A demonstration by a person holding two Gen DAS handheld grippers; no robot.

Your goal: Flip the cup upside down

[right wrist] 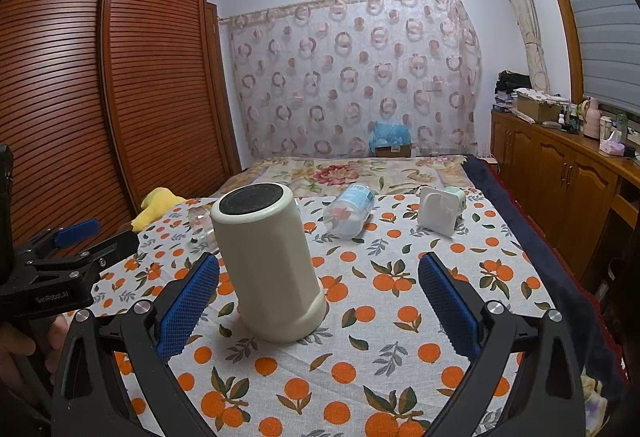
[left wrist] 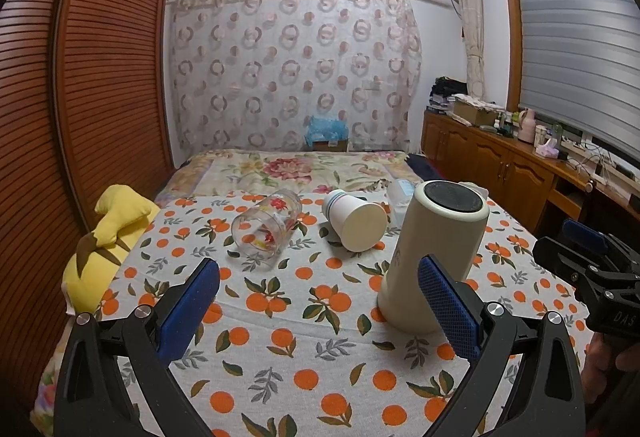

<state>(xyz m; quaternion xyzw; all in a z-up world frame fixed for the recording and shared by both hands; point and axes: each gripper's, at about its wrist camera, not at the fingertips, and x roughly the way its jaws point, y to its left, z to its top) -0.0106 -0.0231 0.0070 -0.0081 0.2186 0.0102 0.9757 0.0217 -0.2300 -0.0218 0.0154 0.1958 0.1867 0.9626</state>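
A tall cream cup [left wrist: 430, 261] stands on the orange-print cloth with its dark round base facing up; it also shows in the right wrist view [right wrist: 268, 265]. My left gripper [left wrist: 320, 301] is open and empty, its right pad [left wrist: 448, 309] just in front of the cup. My right gripper [right wrist: 320, 301] is open and empty, with the cup between its pads nearer the left one [right wrist: 188, 305]. A clear glass with a flower print [left wrist: 266, 223] and a white paper cup [left wrist: 356, 219] lie on their sides further back.
A plastic bottle [right wrist: 350, 211] and a small white square-lidded container [right wrist: 442, 209] lie on the cloth. A yellow pillow [left wrist: 100, 249] sits at the left edge. A wooden wardrobe [left wrist: 80, 77] stands left, a wooden cabinet [left wrist: 500, 165] right. The other gripper [left wrist: 592, 269] shows at the right.
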